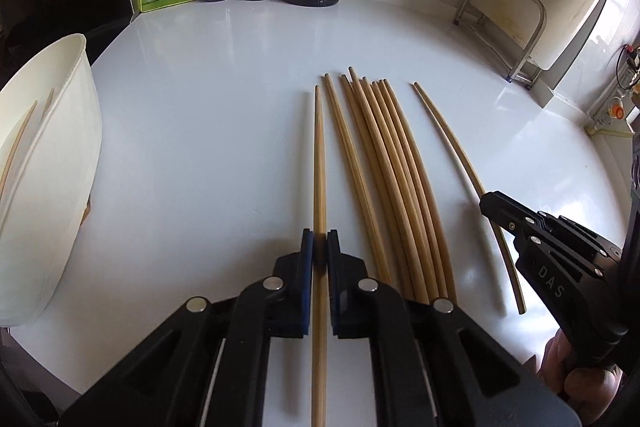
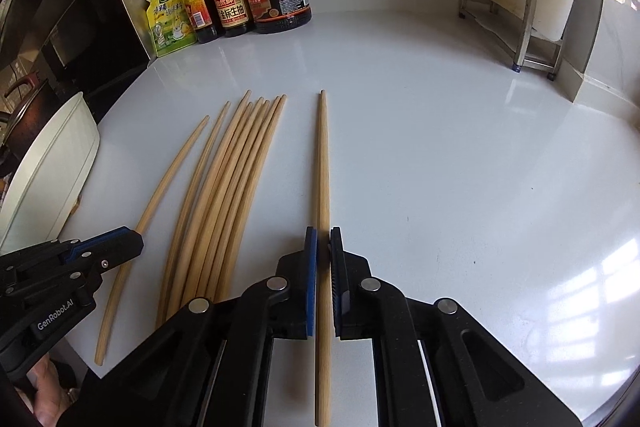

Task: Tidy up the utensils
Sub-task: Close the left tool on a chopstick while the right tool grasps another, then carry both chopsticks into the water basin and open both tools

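While each narrow-set gripper, left point(image 1: 320, 245) and right point(image 2: 323, 243), pinches one chopstick point(image 1: 319, 163) point(image 2: 323, 163) on the counter point(image 1: 208, 99), the white bin point(image 1: 48, 163) holds two more.

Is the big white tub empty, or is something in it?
Not empty. The white tub holds at least two chopsticks leaning inside; its bottom is hidden.
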`<state>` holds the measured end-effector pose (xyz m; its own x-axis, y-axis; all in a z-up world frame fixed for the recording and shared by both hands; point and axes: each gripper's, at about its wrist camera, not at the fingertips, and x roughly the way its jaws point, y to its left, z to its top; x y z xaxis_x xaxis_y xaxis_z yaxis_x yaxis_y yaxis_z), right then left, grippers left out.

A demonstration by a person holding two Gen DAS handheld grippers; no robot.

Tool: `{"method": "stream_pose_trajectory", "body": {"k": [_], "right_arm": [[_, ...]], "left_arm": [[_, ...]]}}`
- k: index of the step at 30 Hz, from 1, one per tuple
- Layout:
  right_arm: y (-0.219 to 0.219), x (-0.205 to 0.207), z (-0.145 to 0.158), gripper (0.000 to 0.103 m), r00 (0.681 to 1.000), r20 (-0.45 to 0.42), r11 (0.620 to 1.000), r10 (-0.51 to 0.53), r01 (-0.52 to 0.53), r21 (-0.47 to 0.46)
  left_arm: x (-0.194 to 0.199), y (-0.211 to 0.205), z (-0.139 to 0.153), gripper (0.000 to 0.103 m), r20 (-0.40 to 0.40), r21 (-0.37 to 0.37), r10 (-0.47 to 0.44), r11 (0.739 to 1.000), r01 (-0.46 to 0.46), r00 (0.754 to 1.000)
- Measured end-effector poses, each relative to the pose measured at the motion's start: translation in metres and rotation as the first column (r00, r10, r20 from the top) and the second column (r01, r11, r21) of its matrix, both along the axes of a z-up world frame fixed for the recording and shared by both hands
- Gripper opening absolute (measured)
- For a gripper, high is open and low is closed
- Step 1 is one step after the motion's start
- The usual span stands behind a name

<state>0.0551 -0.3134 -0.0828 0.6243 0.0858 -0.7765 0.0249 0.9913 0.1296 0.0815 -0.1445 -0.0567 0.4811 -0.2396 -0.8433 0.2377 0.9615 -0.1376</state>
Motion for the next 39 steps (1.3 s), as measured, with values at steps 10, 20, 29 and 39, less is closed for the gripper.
{"method": "stream_pose_trajectory", "body": {"k": [10, 20, 29, 39], "right_arm": [[0.025, -0.024, 0.041, 0.006, 0.995, 0.095, 0.990, 0.000, -0.013, 0.137], [0.127, -0.011, 0.084, 0.006, 0.973, 0.189, 0.962, 0.134, -0.173, 0.209], [0.245, 0.032, 0.097, 0.006, 0.935, 0.185, 0.924, 0.302, -0.335, 0.184], [0.326, 0.077, 0.062, 0.006, 0.925, 0.040, 0.914, 0.378, -0.380, 0.140]], "left_arm": [[-0.016, 0.037, 0.048, 0.008, 0.082, -0.071, 0.009, 0.997, -0.003, 0.997], [-0.019, 0.152, 0.097, 0.008, 0.206, -0.095, 0.183, 0.981, -0.167, 0.961], [0.000, 0.259, 0.093, 0.008, 0.208, -0.088, 0.323, 0.946, -0.311, 0.923], [0.038, 0.299, 0.056, 0.008, 0.108, -0.073, 0.328, 0.944, -0.322, 0.938]]}}
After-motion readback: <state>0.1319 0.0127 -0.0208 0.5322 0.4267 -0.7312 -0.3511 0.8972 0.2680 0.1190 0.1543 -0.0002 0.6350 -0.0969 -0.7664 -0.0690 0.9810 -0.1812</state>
